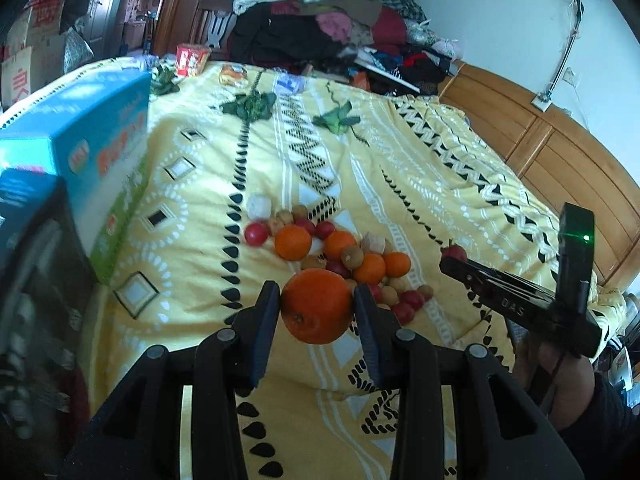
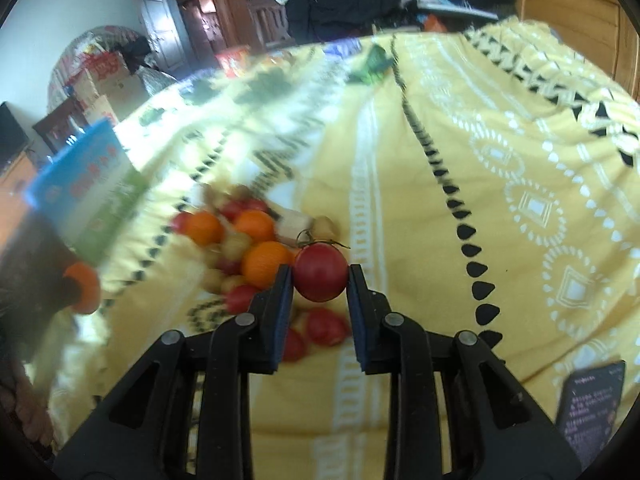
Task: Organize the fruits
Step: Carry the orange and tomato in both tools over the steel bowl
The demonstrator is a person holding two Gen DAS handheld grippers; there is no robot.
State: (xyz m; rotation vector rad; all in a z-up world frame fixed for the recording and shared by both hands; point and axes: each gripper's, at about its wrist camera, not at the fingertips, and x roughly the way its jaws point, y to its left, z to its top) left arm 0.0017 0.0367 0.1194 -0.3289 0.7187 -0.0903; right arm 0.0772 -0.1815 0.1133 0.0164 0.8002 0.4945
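My left gripper [image 1: 316,300] is shut on a large orange [image 1: 317,306] and holds it above the yellow patterned bedspread [image 1: 400,184]. Behind it lies a heap of fruit [image 1: 332,256]: oranges, small red tomatoes, tan longans and pale chunks. My right gripper [image 2: 320,276] is shut on a red tomato [image 2: 321,272] with a green stem, just right of the same heap [image 2: 240,248]. The right gripper also shows in the left wrist view [image 1: 454,258], at the right, with the tomato at its tip. The left gripper's orange shows at the left of the right wrist view [image 2: 84,288].
A blue and green box [image 1: 100,148] stands on the bed at the left, next to a dark box [image 1: 28,200]. Clothes [image 1: 340,24] are piled at the far end. A wooden headboard [image 1: 540,140] runs along the right. A phone [image 2: 592,404] lies on the bedspread.
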